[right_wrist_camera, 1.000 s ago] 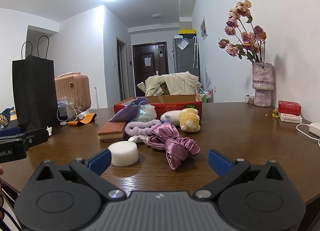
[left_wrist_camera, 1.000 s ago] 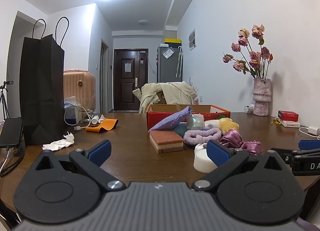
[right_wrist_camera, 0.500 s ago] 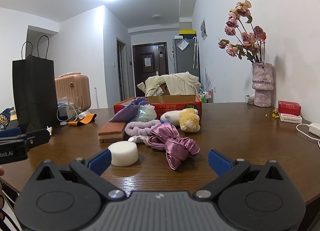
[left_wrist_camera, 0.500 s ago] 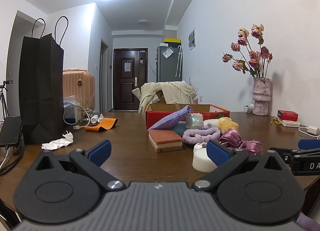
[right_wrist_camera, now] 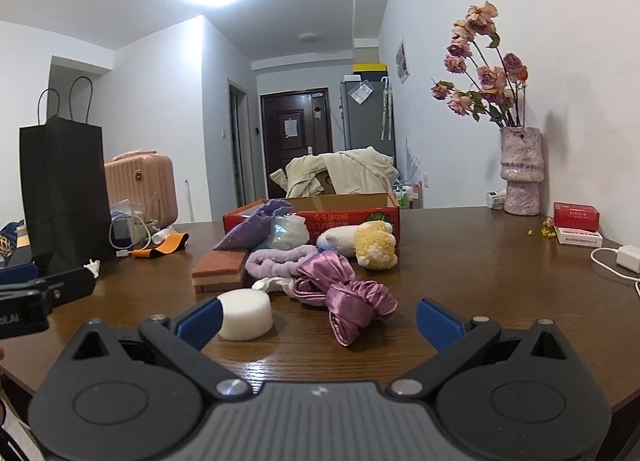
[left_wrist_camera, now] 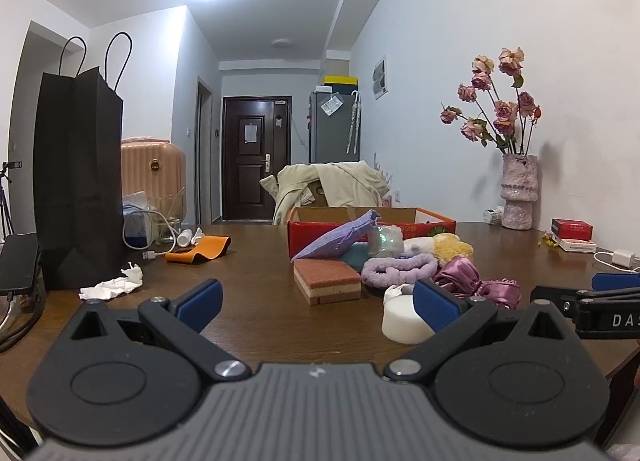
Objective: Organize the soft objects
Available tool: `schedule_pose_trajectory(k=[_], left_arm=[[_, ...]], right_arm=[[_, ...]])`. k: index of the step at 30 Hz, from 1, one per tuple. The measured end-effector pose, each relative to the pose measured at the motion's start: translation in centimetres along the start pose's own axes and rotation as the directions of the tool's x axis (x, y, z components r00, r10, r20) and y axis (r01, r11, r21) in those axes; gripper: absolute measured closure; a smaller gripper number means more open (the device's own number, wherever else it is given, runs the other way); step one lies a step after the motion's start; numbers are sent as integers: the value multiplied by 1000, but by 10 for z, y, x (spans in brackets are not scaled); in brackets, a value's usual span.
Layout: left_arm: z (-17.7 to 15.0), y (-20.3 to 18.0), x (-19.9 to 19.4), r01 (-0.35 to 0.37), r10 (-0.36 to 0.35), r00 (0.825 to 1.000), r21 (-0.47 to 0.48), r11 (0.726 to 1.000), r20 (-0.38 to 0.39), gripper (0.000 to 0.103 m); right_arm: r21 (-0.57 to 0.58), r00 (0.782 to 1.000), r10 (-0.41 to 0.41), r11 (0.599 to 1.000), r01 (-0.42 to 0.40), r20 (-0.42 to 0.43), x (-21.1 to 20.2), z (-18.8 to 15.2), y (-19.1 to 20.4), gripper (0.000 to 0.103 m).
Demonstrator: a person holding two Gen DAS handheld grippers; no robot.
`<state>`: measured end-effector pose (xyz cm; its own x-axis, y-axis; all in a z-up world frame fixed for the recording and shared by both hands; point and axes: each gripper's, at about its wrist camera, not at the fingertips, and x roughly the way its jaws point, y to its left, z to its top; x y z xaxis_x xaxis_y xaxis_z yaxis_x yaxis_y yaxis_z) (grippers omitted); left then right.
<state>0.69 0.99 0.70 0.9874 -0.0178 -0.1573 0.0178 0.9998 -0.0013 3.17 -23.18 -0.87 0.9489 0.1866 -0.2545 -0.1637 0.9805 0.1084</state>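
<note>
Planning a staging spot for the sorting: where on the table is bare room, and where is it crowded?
Free: bare table between the crumpled tissue and the layered sponge; also right of the yellow plush, toward the white charger. Crowded: the pile before the red box, from white foam puck to pink satin scrunchie.

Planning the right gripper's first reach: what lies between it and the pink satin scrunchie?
Only bare table. In the right wrist view, the open right gripper faces the scrunchie directly; the white foam puck sits off to its left.
</note>
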Motion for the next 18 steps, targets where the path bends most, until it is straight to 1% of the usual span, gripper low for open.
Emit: schedule_pose_trajectory(k=[7,13,18], left_arm=[[0,1,2,4,-4,1000,-18,1000,-3,0],[-1,4,10,11,-12,1000,-57,998,-27,0],[-6,6,15,2,-4,999,-56,998,-48,0]], right_arm=[[-7,1000,-1,1000,1,2,-1,-1,0,0],[7,1000,-4,1000,5,-26,5,-8,1,0],[6,999,6,1000,-6,-32,9,-9,5,0]])
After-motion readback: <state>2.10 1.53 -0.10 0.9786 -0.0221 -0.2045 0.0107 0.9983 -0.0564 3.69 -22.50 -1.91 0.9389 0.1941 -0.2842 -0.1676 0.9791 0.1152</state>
